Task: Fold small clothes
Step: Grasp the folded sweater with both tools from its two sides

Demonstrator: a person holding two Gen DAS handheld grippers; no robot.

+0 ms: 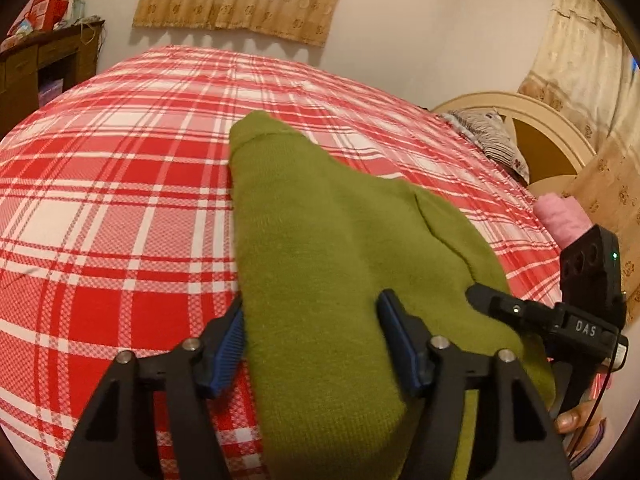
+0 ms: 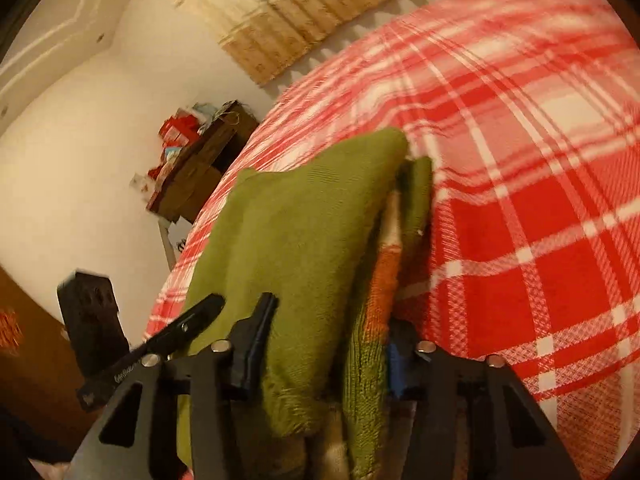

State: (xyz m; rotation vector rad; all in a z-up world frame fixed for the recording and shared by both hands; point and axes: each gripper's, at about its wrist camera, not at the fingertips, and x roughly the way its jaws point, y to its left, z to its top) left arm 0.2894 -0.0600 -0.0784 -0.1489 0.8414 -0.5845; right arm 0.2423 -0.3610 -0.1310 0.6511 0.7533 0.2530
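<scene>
Lying on the red-and-white plaid bedsheet (image 1: pixel 112 208), an olive-green knitted garment (image 1: pixel 320 240) ran between both grippers.
The left gripper (image 1: pixel 312 328) straddled its near end, jaws fairly wide, blue pads (image 1: pixel 394 320) at the cloth's edges (whether they pressed was unclear). The right gripper (image 2: pixel 328 344) had its jaws narrower, clamped on the bunched folds, where an orange-and-cream stripe (image 2: pixel 386 276) showed.

A red-and-white plaid bed (image 1: pixel 120 208) carries a green garment (image 1: pixel 312 240).
</scene>
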